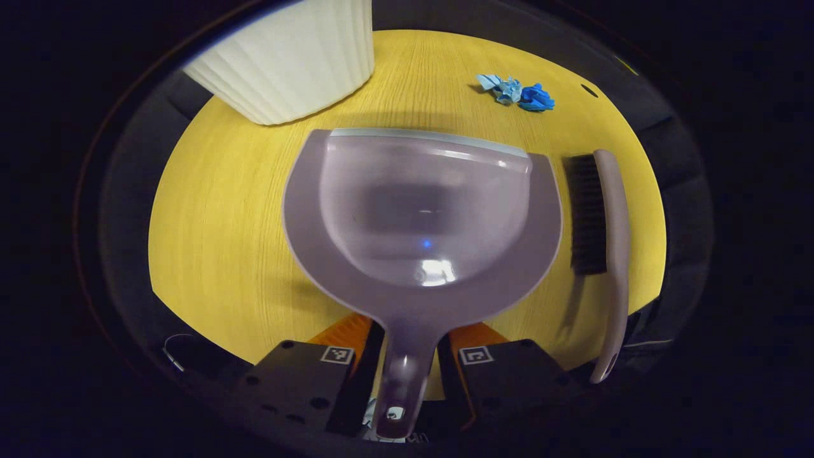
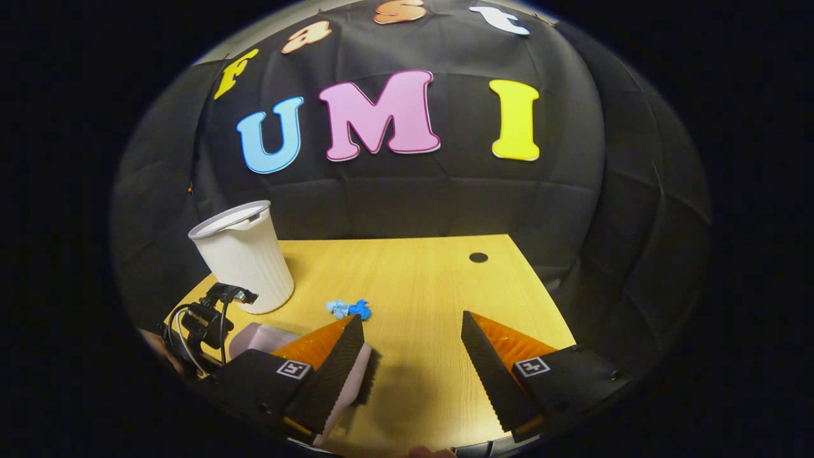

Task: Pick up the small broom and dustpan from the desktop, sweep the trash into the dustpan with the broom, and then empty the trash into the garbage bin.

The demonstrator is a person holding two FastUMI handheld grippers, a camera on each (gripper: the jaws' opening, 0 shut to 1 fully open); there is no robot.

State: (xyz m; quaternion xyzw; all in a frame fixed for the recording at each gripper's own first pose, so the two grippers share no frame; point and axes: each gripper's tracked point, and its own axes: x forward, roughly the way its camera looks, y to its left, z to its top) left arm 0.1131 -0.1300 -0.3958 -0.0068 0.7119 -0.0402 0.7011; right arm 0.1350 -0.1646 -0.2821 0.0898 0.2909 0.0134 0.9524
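The left gripper (image 1: 410, 366) has its fingers set close on either side of the dustpan (image 1: 423, 216) handle, seemingly clamped on it. The dustpan lies flat on the yellow desk (image 1: 216, 242), its handle running back toward the gripper and its open lip pointing away, toward the white bin (image 1: 289, 57). Just beside it on the right lies the broom (image 1: 604, 254), its long axis parallel to the dustpan's handle, bristles facing the pan. Beyond it sits a clump of blue trash (image 1: 518, 93), well apart from the bin. The right gripper (image 2: 413, 356) hangs above the desk with fingers wide apart, holding nothing; the broom (image 2: 356, 375) lies partly behind its left finger.
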